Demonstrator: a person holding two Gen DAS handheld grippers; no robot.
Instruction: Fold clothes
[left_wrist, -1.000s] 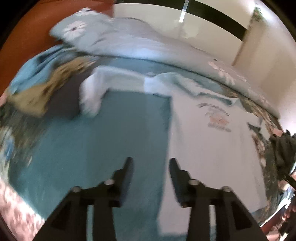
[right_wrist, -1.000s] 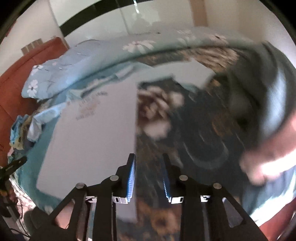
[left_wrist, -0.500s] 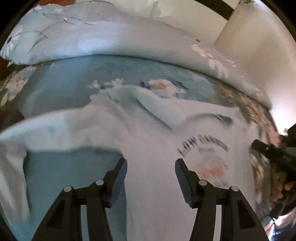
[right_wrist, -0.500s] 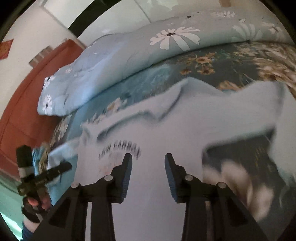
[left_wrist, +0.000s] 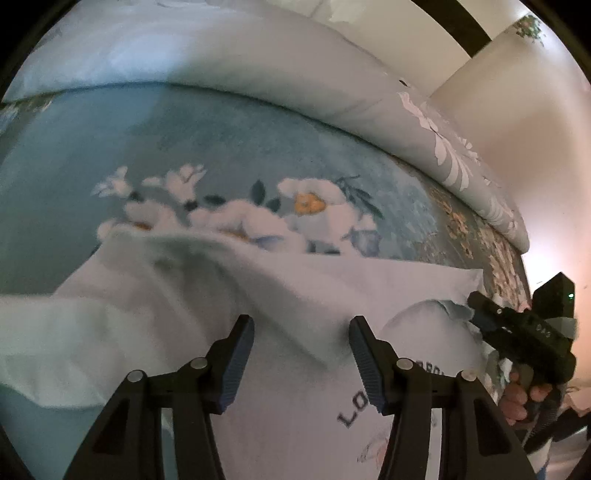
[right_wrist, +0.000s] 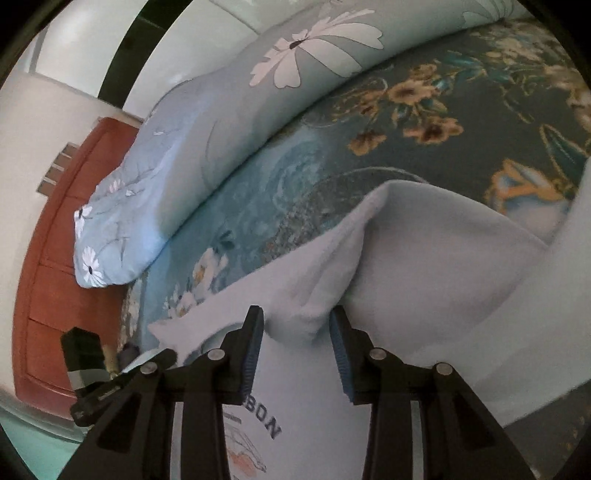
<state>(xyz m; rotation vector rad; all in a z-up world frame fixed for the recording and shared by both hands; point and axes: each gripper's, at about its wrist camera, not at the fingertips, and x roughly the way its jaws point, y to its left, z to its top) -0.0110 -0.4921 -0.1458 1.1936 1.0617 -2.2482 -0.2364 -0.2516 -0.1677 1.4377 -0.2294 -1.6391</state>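
Note:
A white T-shirt (left_wrist: 295, 424) with dark lettering and a pink print (right_wrist: 266, 421) lies face up on the flowered bed blanket (left_wrist: 207, 147). My left gripper (left_wrist: 301, 343) hangs open low over the shirt's upper edge, with a raised fold of cloth between its fingers and gaps on both sides. My right gripper (right_wrist: 297, 332) stands open at the other shoulder, where a bunched ridge of the T-shirt (right_wrist: 424, 258) pokes up between its fingertips. Each gripper shows at the edge of the other's view: the right gripper (left_wrist: 476, 308) in a hand (left_wrist: 517, 402), and the left gripper (right_wrist: 162, 360).
A pale blue quilt with white flowers (left_wrist: 258, 66) is rolled along the far side of the bed, by the white wall. An orange-red headboard (right_wrist: 48, 277) stands at the left of the right wrist view. The dark flowered blanket (right_wrist: 443, 92) stretches beyond the shirt.
Both grippers have travelled up the shirt from its lower part to the shoulders and sunk closer to the cloth. Folds of fabric now sit between both pairs of fingers.

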